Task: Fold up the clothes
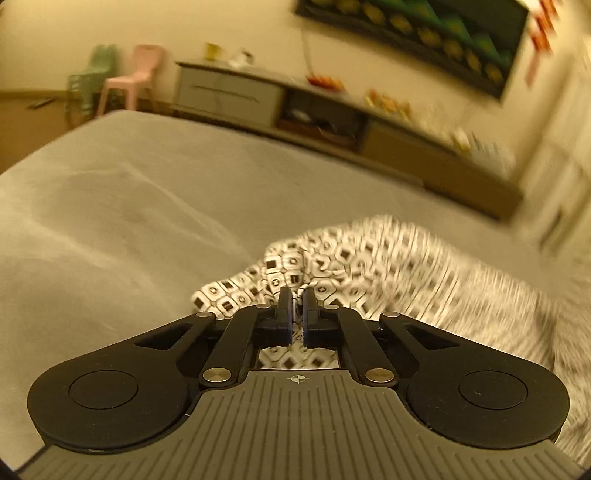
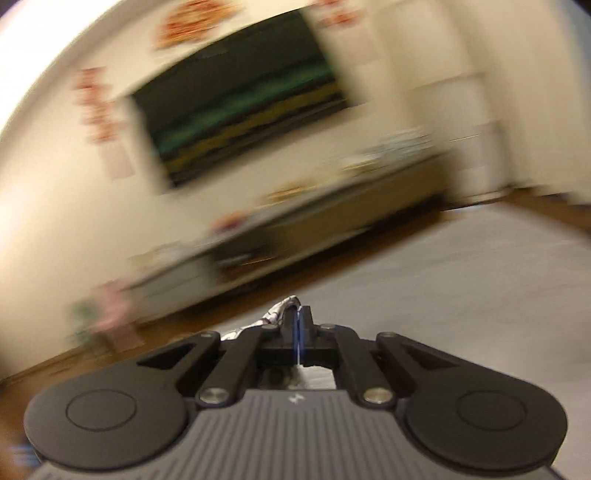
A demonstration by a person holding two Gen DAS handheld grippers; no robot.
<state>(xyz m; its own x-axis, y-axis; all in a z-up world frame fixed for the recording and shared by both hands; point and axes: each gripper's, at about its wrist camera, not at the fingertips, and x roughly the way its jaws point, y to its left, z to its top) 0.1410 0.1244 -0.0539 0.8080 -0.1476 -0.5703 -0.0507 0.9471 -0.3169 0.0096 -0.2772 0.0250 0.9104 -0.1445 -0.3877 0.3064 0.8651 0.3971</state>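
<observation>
A black-and-white patterned garment (image 1: 332, 266) lies crumpled on a grey bed (image 1: 147, 206), trailing off blurred to the right. My left gripper (image 1: 296, 295) is shut on an edge of this cloth, which shows between and under its fingers. In the right wrist view, my right gripper (image 2: 298, 314) is shut with its pads pressed together on a small bunch of the same patterned garment (image 2: 280, 312), which sticks out to the left of the fingertips. That view is heavily blurred and tilted.
Beyond the bed (image 2: 480, 280) a long low TV cabinet (image 1: 258, 99) with small items runs along the wall under a dark screen (image 1: 424, 33). A pink chair (image 1: 129, 79) and a green chair (image 1: 92, 77) stand at the far left on a wooden floor.
</observation>
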